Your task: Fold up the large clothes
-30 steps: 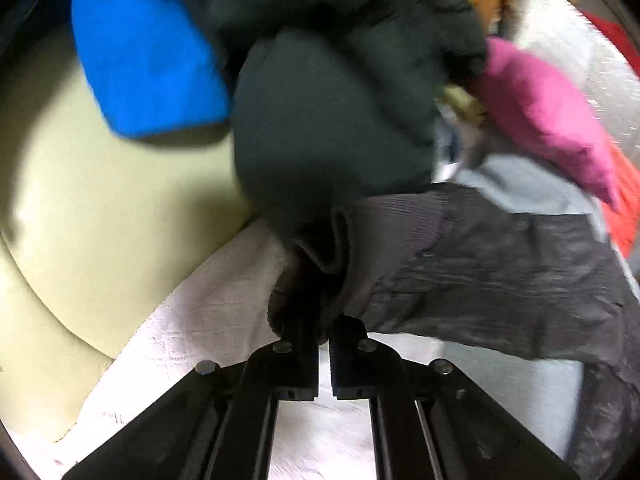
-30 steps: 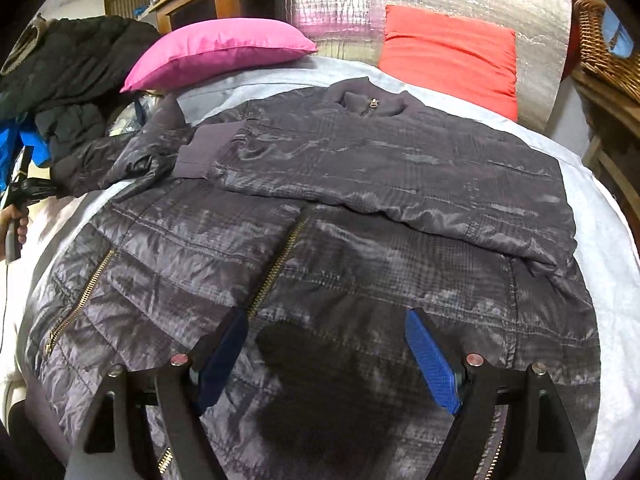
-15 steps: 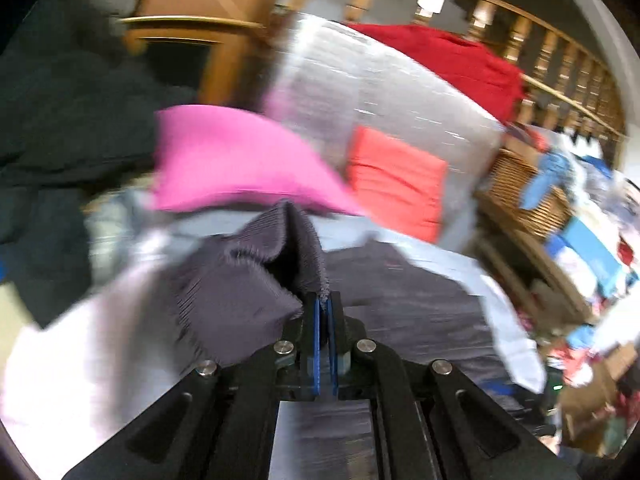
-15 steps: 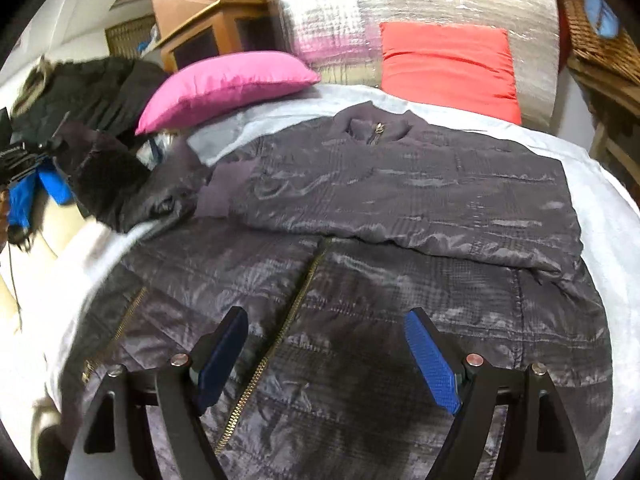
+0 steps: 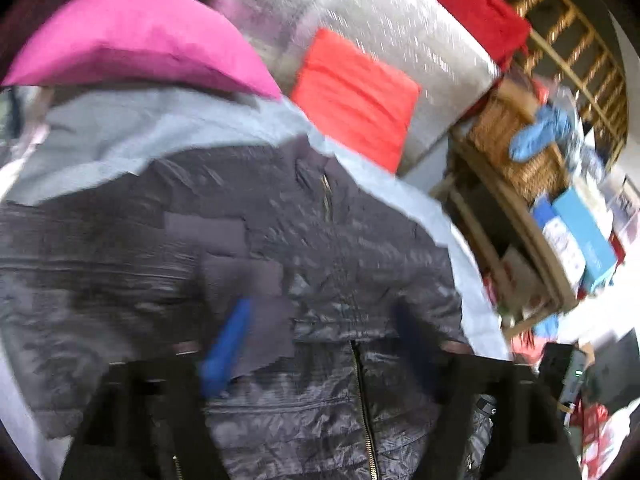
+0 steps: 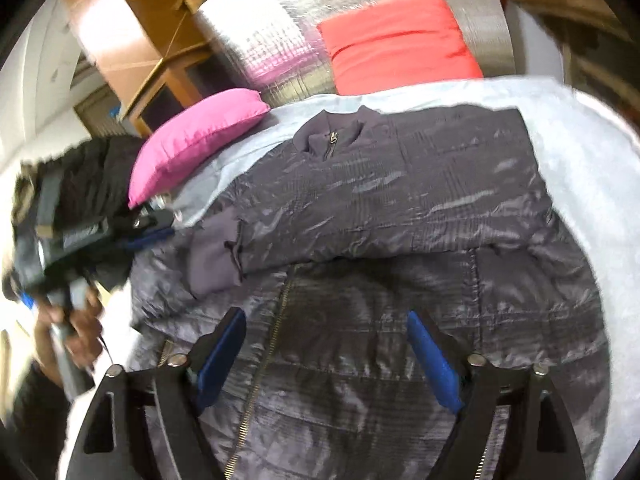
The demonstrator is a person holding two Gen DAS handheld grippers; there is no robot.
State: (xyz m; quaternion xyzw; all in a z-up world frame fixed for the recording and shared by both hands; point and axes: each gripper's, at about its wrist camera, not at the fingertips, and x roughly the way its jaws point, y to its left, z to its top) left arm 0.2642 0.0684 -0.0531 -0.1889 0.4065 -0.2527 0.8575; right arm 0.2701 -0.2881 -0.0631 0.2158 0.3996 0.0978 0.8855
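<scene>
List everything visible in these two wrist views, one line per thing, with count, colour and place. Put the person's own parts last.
jacket: 1, dark grey quilted, spread on the bed, a sleeve folded across the chest
bed sheet: 1, pale blue-grey, under the jacket
pink pillow: 1, at the head of the bed, left in the right wrist view
red cushion: 1, leaning on the silver padding
silver padding: 1, upright behind the bed
dark clothes: a pile, black, left of the pink pillow
wicker basket: 1, tan, on shelves beside the bed
left gripper: black, blue pads, jaws opening, nothing pinched
right gripper: black, blue pads, jaws opening over the jacket
hand: 1, holding the left gripper's handle
</scene>
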